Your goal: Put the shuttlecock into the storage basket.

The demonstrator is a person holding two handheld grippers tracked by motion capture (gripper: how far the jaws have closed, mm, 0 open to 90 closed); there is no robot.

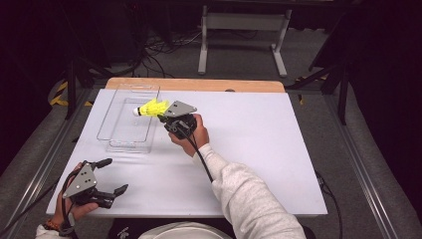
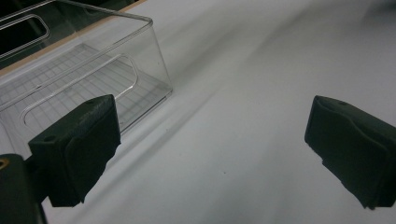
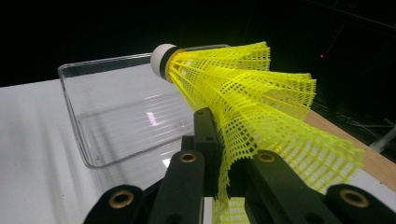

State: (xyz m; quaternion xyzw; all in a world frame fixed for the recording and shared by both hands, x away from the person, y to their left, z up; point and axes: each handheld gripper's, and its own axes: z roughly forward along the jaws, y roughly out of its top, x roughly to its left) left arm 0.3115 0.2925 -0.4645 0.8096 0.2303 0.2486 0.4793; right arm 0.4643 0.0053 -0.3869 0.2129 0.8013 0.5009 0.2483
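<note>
Yellow shuttlecock [image 1: 151, 108] is pinched by its mesh skirt in the right gripper [image 1: 163, 115], jaws pressed together on the netting; the right gripper view shows the skirt [image 3: 261, 116] squashed between them. The white cork tip [image 1: 135, 112] points away from the hand, toward the clear plastic box [image 1: 115, 140]. In the high view the shuttlecock is off the table, hanging over the box's right wall, cork already above the inside.

Step in hand looks like the carry-and-place phase: shuttlecock going into the box, not yet released.

Next move probably calls for bringing the whole skirt past the rim, lowering it a bit, then spreading the jaws. Mesh may cling to the pads, so a clean release matters.

Left gripper [image 1: 112, 176] sits at the near left corner of the table [image 1: 259, 149], jaws spread wide, nothing between them, well apart from the box.
</note>
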